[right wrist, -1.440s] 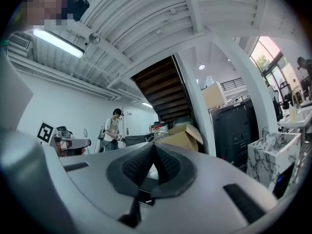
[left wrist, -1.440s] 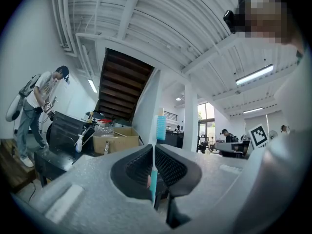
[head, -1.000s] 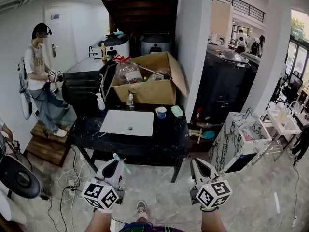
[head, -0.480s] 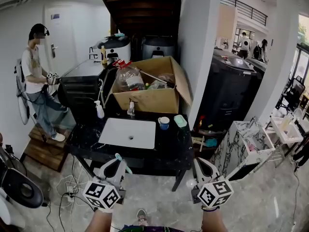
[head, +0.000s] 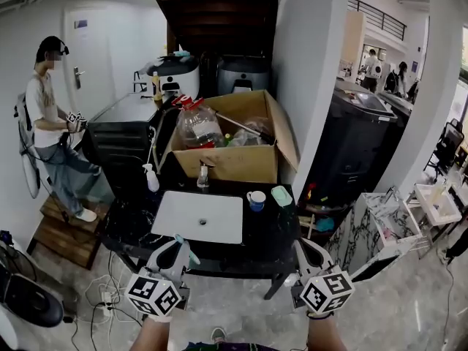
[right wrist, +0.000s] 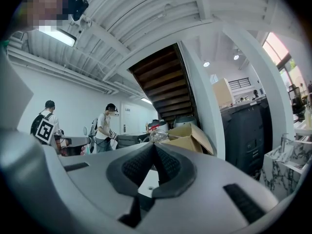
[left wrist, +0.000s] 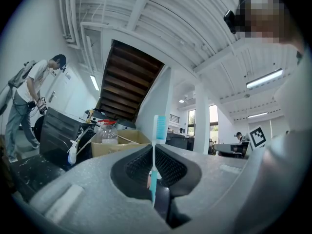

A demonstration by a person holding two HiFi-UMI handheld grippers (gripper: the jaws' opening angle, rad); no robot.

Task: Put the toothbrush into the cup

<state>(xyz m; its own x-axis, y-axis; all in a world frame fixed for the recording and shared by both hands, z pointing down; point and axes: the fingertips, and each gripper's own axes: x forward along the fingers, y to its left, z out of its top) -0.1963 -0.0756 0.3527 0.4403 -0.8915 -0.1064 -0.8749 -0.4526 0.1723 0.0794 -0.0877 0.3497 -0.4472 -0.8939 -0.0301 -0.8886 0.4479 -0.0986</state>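
Room: white walls, dark underside of a stair overhead. A black table [head: 124, 221] ahead carries a white sink basin [head: 199, 216], with a cardboard box [head: 234, 161] at the back. A person [head: 45, 115] stands off to the left and is not involved.

Left tool [head: 172, 251]: jaws clamped on the toothbrush [left wrist: 157, 140], low on the handle. The bristle head stands upright above the jaw tips.
Right tool [right wrist: 154, 152]: jaws together, nothing between them.

Cup [head: 256, 200]: upright on the table, just right of the basin and beside a green soap dish [head: 281, 195]. The toothbrush is held short of the table's near edge, well apart from the cup.

Step in hand (my judgement): carrying the toothbrush to the cup; insertion not yet begun.

Notes for doing it well:
- The cup sits right of the left tool's line, so bring that tool across over the basin and centre it above the cup mouth before lowering.
- The handle end is buried in the jaws. Tip the tool over so one end of the brush points down into the cup.
- Release only once that end is inside the rim.
- The cup looks light, so keep clear of its rim.
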